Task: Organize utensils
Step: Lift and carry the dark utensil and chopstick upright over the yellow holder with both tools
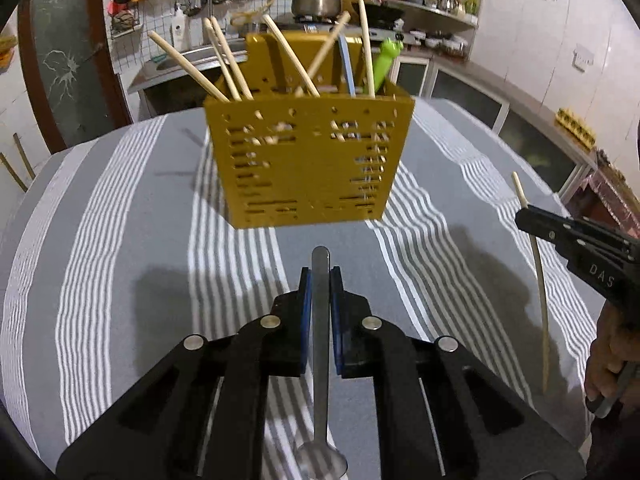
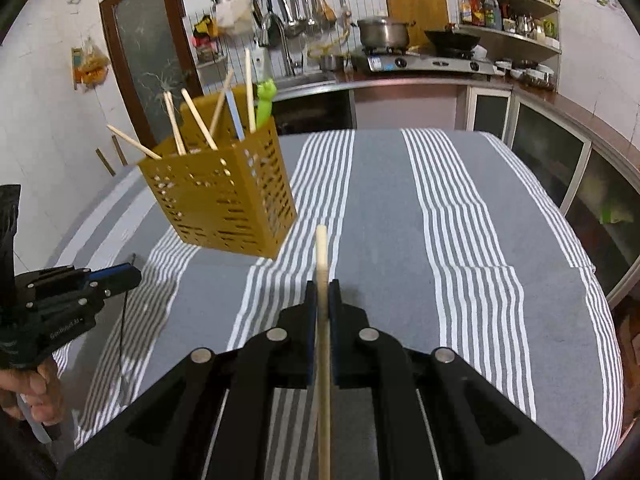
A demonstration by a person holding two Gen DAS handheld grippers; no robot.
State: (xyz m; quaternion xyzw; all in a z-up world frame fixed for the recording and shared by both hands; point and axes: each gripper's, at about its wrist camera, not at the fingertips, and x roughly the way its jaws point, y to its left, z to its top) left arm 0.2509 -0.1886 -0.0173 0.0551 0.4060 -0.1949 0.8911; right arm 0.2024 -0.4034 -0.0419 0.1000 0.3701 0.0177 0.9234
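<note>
A yellow perforated utensil holder (image 1: pixel 308 160) stands on the striped tablecloth, straight ahead in the left wrist view and to the left in the right wrist view (image 2: pixel 224 196). It holds several wooden chopsticks (image 1: pixel 236 64), a blue-handled utensil and a green one (image 1: pixel 384 60). My left gripper (image 1: pixel 320 280) is shut on a metal spoon (image 1: pixel 321 340), handle pointing forward, bowl near the camera. My right gripper (image 2: pixel 322 292) is shut on a wooden chopstick (image 2: pixel 323 340), also seen in the left wrist view (image 1: pixel 538 280). Both grippers hover short of the holder.
The table is covered by a grey and white striped cloth (image 2: pixel 460 240). Behind it are a sink counter, a stove with a pot (image 2: pixel 384 32) and a wok, hanging utensils, and shelves of bottles. A person's hand (image 1: pixel 612 360) holds the right gripper.
</note>
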